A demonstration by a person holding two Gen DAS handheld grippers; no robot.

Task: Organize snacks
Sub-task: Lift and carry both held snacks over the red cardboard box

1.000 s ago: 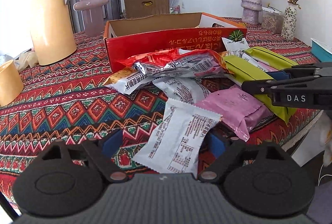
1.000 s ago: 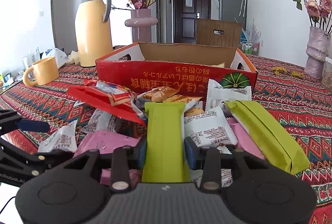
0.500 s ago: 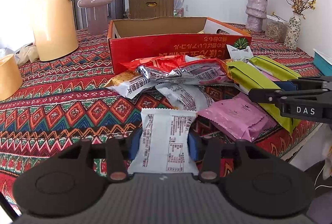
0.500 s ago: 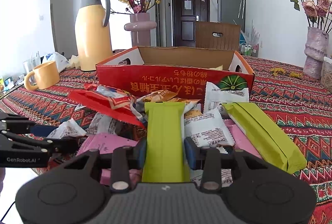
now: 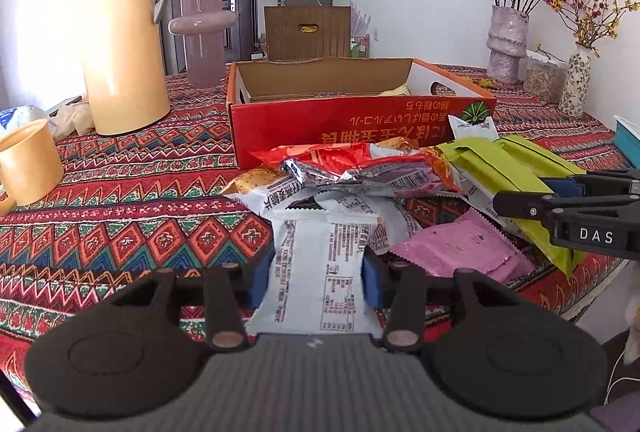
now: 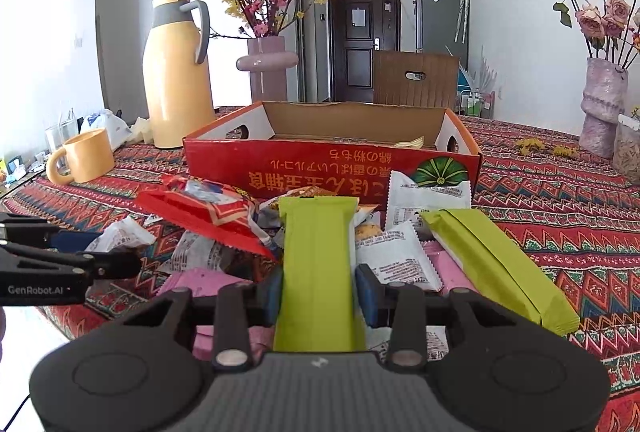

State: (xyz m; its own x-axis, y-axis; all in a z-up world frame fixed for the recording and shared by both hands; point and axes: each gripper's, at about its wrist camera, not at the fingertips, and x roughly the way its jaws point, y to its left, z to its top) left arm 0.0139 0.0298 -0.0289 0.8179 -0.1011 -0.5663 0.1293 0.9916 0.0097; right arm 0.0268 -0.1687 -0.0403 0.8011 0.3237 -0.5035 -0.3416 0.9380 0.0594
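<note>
While the left gripper (image 5: 318, 274) had just closed its blue pads on the white packet (image 5: 320, 272), the right gripper (image 6: 320, 292) gripped the green bar (image 6: 318, 264), pads pressed to both its sides. Each wrist view showed its own catch up close and the other gripper only side-on: the left view caught the right gripper at its right edge, the right view caught the left gripper low on its left. Only the right view showed the dark door (image 6: 363, 39) behind the table and a second green bar (image 6: 496, 264) lying free, just right of the held one. Only the left view showed the table edge (image 5: 592, 284) near the pile, with a pink packet (image 5: 456, 252) lying close to it and a floral vase (image 5: 576, 83) far right. The red box (image 5: 360, 119) stood open just behind the snack pile, a pale wrapper showing inside near its right end. Left of the pile the patterned cloth (image 5: 132, 216) lay bare up to the mug (image 5: 28, 163) and the jug (image 5: 124, 43).
</note>
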